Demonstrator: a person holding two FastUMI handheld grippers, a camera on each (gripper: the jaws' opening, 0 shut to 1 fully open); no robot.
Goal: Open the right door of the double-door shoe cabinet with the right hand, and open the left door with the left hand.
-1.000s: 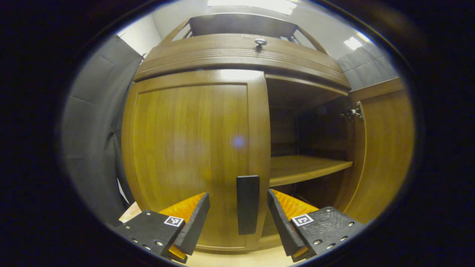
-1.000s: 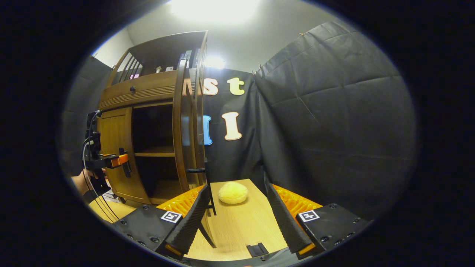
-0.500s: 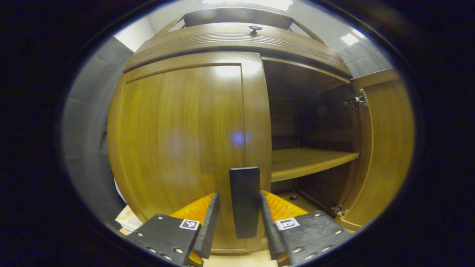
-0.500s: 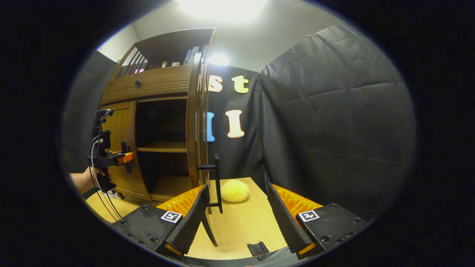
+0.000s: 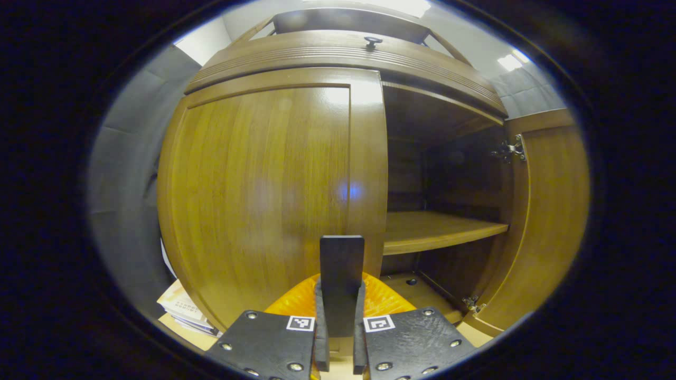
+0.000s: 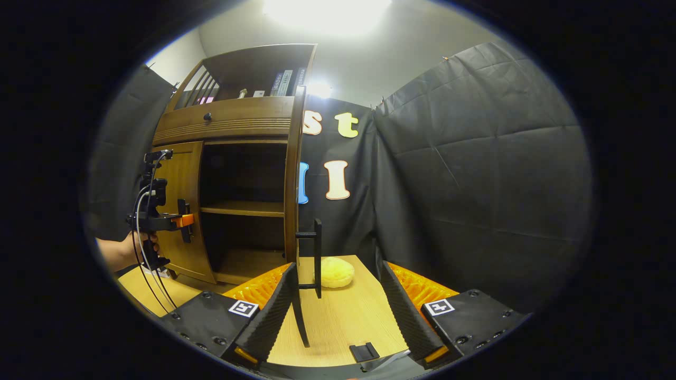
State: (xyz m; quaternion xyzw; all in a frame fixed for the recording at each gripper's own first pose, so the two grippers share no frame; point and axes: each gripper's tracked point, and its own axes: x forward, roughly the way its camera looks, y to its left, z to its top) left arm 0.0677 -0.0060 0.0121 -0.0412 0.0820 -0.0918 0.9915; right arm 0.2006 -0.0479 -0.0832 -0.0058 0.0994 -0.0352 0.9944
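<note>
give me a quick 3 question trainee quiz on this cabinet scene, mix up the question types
1. True or false: the right door of the shoe cabinet stands open.
2. Multiple choice: the left gripper is (A) open and clear of the cabinet, (B) shut on the left door handle, (C) holding the yellow round object.
3. Fill in: the right gripper is ___, its fingers apart over the wooden table, touching nothing.

Key
1. True; the shelf inside shows.
2. B; the left door looks still closed.
3. Open.
</note>
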